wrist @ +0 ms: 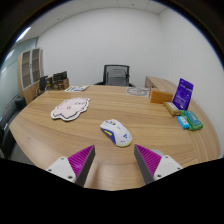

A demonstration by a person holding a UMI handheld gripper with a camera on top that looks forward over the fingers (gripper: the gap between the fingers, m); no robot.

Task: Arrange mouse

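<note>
A white mouse (116, 132) with blue and yellow markings lies on the wooden table (60, 135), just ahead of my fingers and slightly beyond them. A pale, irregular mouse mat (70, 107) with a printed pattern lies further off, to the left of the mouse. My gripper (113, 160) is open and empty; its purple pads (82, 158) stand wide apart above the bare wood, with nothing between them.
A purple box (183, 93) and a green packet (189, 121) sit to the right. A cardboard box (160, 90) and a flat round thing (137, 91) lie at the far side. A black office chair (117, 75) stands behind the table, shelves (32, 70) at the left.
</note>
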